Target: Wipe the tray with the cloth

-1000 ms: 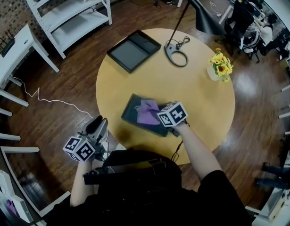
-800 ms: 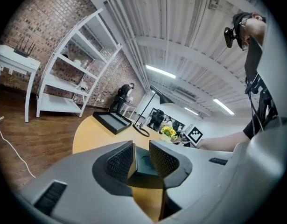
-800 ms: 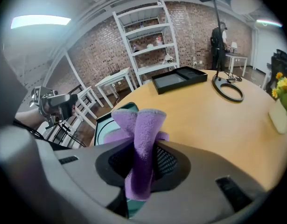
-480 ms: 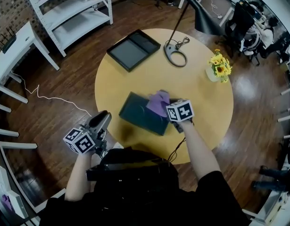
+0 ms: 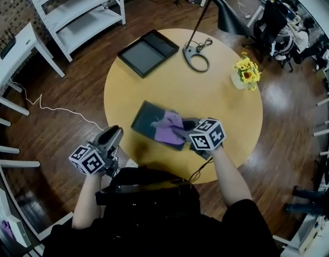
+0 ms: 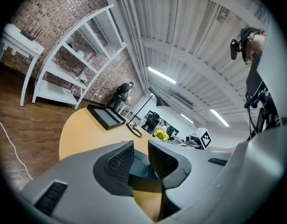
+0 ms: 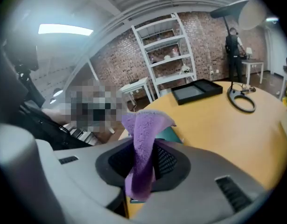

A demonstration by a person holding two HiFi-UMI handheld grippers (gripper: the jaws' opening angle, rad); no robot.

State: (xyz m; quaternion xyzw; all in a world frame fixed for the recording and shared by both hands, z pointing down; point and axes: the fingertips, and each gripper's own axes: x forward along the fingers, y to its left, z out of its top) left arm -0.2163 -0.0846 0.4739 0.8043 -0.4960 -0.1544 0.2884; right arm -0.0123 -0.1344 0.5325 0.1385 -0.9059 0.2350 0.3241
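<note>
A round yellow wooden surface (image 5: pixel 217 90) stands on dark floorboards. A dark teal rectangular tray (image 5: pixel 145 119) lies near its near edge. The right gripper (image 5: pixel 188 127) is clamped on a purple fleecy cloth (image 5: pixel 167 131) over the tray's right end. The left gripper (image 5: pixel 113 134), jaws together and empty, hovers off the surface's near-left edge.

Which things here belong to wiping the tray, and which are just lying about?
For the job:
- purple cloth
- teal tray under it
- right tool, clamped on the cloth

Just lying about:
- black tray
- desk lamp
- yellow flowers
</note>
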